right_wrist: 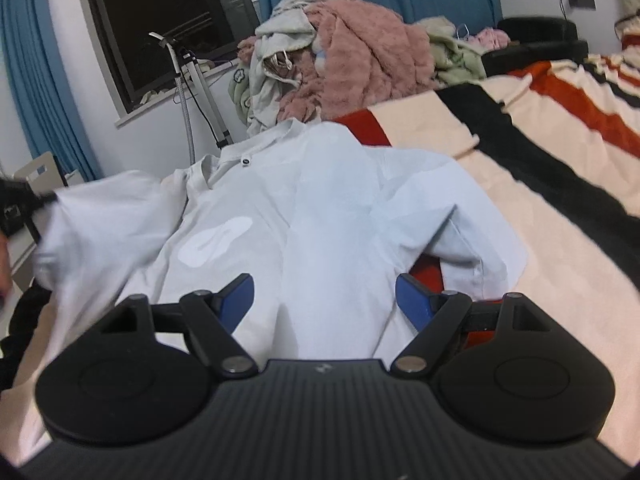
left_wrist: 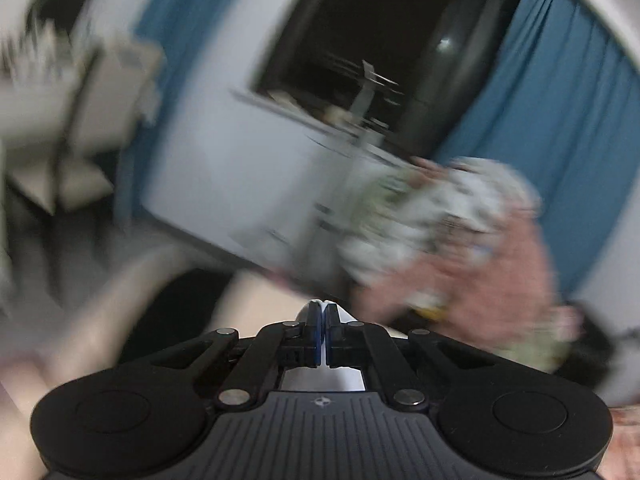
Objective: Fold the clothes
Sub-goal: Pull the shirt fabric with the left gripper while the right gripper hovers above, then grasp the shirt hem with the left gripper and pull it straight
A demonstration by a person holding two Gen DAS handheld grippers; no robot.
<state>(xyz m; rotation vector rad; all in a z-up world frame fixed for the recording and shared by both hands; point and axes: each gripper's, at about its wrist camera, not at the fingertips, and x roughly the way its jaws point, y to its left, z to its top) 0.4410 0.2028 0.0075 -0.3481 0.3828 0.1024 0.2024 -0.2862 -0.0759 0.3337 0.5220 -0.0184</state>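
Observation:
A white shirt [right_wrist: 312,208] lies front up on the striped blanket [right_wrist: 540,152], collar toward the far side, its right sleeve folded in. My right gripper [right_wrist: 324,292] hovers open over the shirt's lower body, with nothing between its blue pads [right_wrist: 240,292]. At the left edge of the right wrist view, the shirt's left sleeve is raised toward a dark shape that looks like my left gripper [right_wrist: 18,200]. The left wrist view is motion-blurred. There my left gripper [left_wrist: 323,312] is shut, with white cloth [left_wrist: 320,380] caught between its fingers.
A heap of pink, grey and green clothes [right_wrist: 352,52] is piled beyond the collar. A garment steamer pole [right_wrist: 192,80] stands by the dark window [right_wrist: 160,12], with blue curtains on either side. A black seat [right_wrist: 536,36] is at the far right.

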